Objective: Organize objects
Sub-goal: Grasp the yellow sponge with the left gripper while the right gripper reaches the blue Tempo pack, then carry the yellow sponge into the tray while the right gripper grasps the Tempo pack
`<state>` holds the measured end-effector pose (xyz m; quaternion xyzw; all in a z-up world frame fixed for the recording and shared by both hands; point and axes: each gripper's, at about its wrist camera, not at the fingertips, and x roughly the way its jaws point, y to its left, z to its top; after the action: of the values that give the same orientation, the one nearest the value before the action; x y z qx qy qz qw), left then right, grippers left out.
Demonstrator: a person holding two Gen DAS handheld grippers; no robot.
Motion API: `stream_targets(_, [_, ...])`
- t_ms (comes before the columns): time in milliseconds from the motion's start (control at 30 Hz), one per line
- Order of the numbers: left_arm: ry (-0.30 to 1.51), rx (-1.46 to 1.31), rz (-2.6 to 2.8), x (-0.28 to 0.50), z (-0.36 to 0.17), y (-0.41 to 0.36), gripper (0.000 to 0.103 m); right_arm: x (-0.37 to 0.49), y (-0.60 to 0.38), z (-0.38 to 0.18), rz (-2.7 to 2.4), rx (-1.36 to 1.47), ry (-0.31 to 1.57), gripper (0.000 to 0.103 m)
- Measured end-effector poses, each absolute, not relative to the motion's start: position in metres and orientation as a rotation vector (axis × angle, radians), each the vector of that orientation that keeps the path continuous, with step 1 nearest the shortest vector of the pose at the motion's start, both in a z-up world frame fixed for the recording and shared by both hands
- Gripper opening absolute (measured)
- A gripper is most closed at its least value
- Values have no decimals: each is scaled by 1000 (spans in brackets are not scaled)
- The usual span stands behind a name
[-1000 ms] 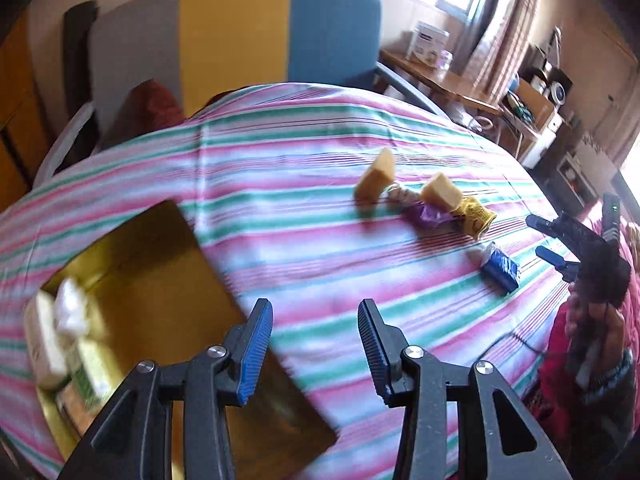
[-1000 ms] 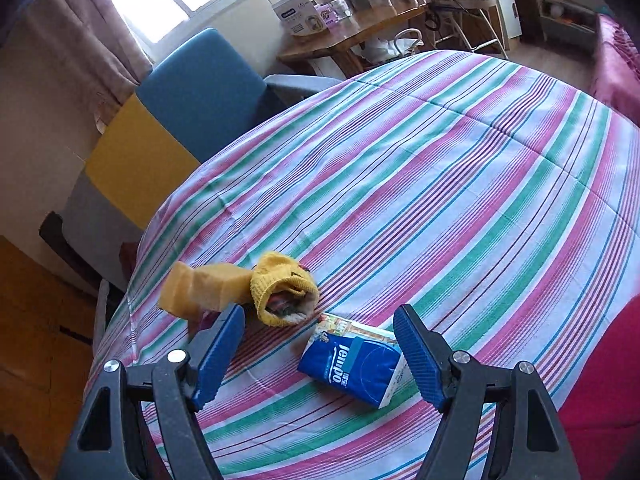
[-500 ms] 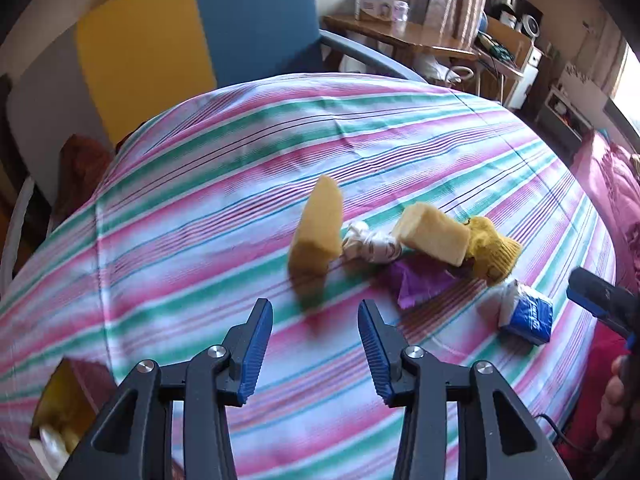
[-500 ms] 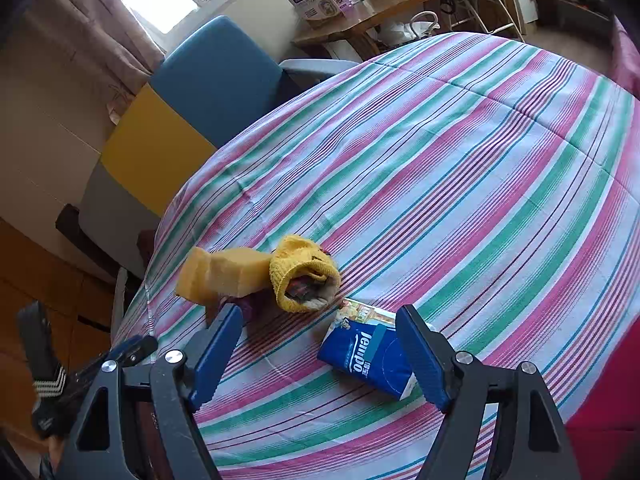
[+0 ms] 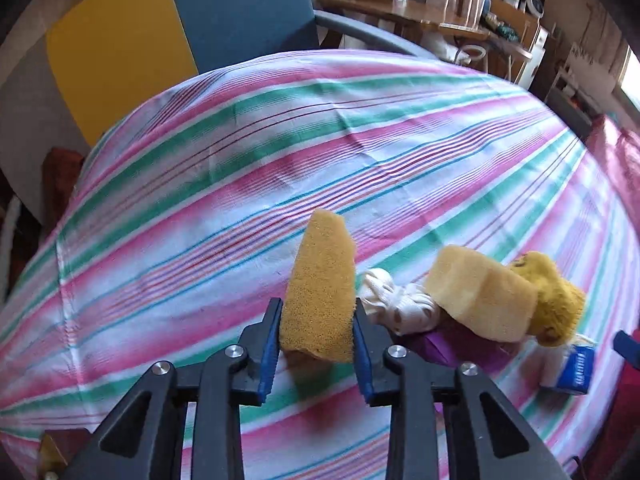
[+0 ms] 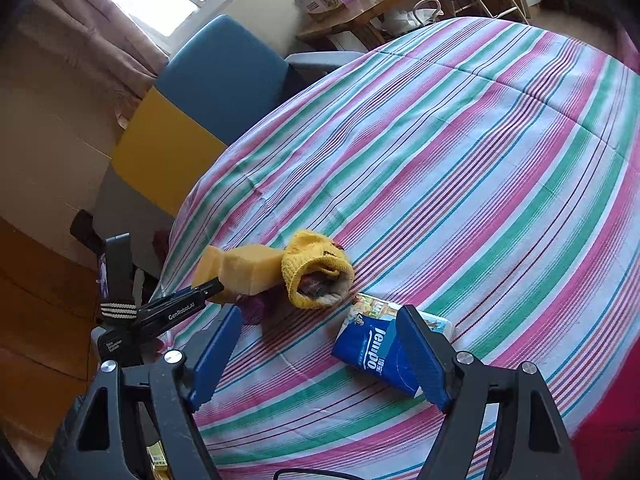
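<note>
- Upright sponge (image 5: pixel 320 300) is seen between the blue pads of the left gripper (image 5: pixel 315 340); long axis runs toward 12 o'clock. Pads sit at both flanks; a firm clamp cannot be told.
- Right gripper (image 6: pixel 320 354) is held apart, empty; tissue pack (image 6: pixel 380 350) lies at its 1 o'clock on the striped cloth (image 6: pixel 480 160).

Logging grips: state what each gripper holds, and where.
Left gripper pinches the upright yellow sponge by its lower flat sides. Right gripper is open, holding nothing.

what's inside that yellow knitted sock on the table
Inside the yellow knitted sock, its open end shows a bundle of dark multicoloured and grey fabric. How far in it goes is hidden.
</note>
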<state>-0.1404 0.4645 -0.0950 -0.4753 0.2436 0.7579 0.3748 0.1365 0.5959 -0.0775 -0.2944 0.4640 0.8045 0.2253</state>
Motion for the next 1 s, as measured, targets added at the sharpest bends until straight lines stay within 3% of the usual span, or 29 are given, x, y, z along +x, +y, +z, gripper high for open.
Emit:
stream_targets(300, [436, -1220, 1924, -101, -56, 394, 31, 139, 601, -82, 2167, -800, 1295, 80])
stream_targets(800, [284, -1192, 1880, -33, -9, 277, 31, 98, 594, -116, 2010, -1200, 973, 84])
stream_targets(1000, [204, -1178, 1936, -27, 5, 208, 31, 83, 578, -122, 2047, -1311, 892, 79])
